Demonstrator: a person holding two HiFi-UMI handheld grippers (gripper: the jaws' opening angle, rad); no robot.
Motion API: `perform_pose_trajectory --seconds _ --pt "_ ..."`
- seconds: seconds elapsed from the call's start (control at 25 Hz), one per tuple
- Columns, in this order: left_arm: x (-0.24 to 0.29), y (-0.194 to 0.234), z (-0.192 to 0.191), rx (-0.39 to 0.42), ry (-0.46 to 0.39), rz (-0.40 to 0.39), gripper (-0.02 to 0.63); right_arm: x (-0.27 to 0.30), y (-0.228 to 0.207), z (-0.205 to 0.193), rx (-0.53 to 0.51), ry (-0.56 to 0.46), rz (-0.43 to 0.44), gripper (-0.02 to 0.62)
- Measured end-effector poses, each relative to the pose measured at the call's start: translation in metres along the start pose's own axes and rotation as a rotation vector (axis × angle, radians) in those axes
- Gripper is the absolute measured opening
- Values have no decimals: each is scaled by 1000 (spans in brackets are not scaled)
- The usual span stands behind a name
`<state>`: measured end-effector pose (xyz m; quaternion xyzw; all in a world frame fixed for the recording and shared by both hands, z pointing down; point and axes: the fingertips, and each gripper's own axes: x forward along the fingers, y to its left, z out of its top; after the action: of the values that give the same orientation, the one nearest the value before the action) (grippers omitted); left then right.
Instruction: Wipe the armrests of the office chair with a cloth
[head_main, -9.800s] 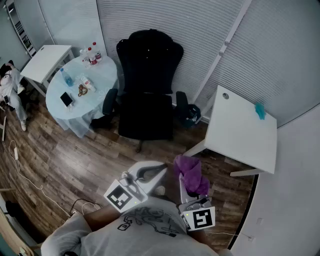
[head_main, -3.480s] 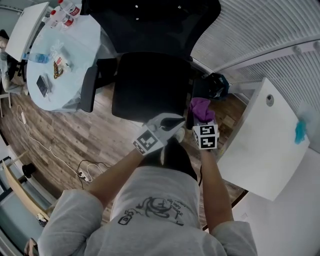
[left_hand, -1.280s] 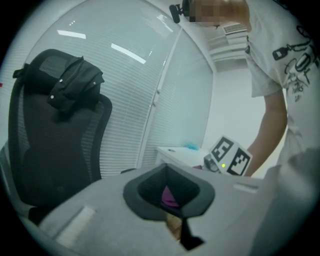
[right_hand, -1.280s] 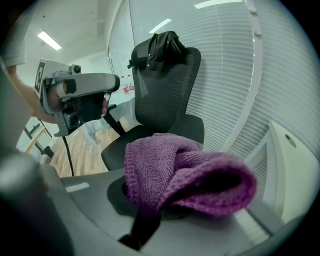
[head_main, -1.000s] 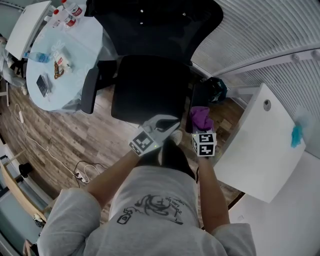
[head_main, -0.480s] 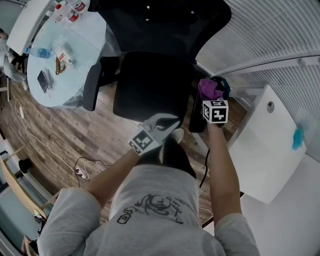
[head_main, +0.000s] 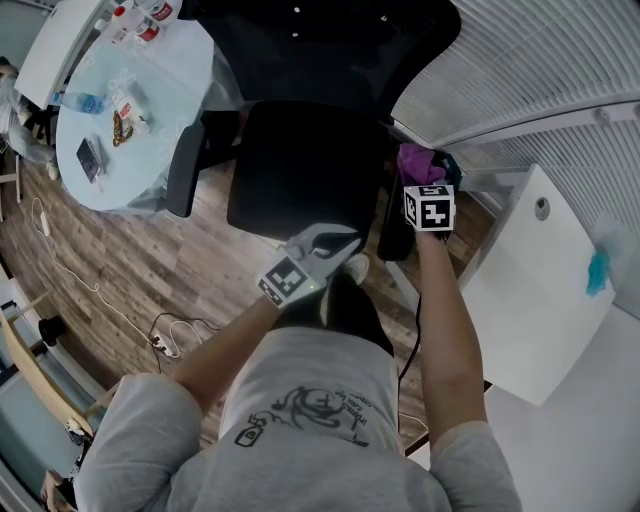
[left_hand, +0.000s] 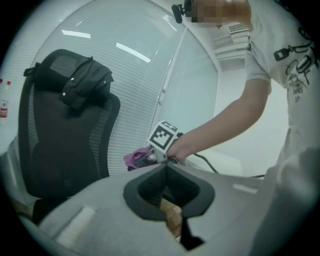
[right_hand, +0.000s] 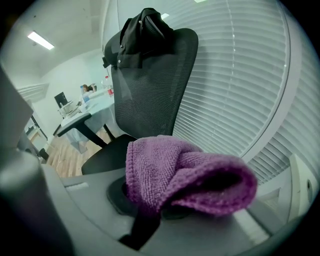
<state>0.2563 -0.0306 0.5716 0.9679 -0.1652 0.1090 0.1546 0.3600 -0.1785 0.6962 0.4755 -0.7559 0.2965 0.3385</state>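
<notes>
Your right arm (head_main: 445, 300) reaches forward, nearly straight. At its end your right gripper (head_main: 419, 180) has both jaws clamped on a bunched purple cloth (right_hand: 185, 175), which spills over the tips. Your left arm (head_main: 215, 350) is bent at the elbow, close to your body. Your left gripper (head_main: 348, 238) sits nearer to you, its 2 jaws pressed together with nothing between them. The 2 grippers are apart, and the left one points toward the right one
</notes>
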Motion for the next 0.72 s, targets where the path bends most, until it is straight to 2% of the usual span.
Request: perform_pose_trajectory --seconds 0.24,0.48,0.72 --pt "1 -9 0 1 -2 -8 2 -22 21 -24 -26 -14 -5 29" --pt "4 -14 2 7 -3 -17 2 -57 55 -68 -80 -47 -11 29" --pt "6 -18 4 9 -4 -24 2 -99 98 -122 -63 -40 15 29"
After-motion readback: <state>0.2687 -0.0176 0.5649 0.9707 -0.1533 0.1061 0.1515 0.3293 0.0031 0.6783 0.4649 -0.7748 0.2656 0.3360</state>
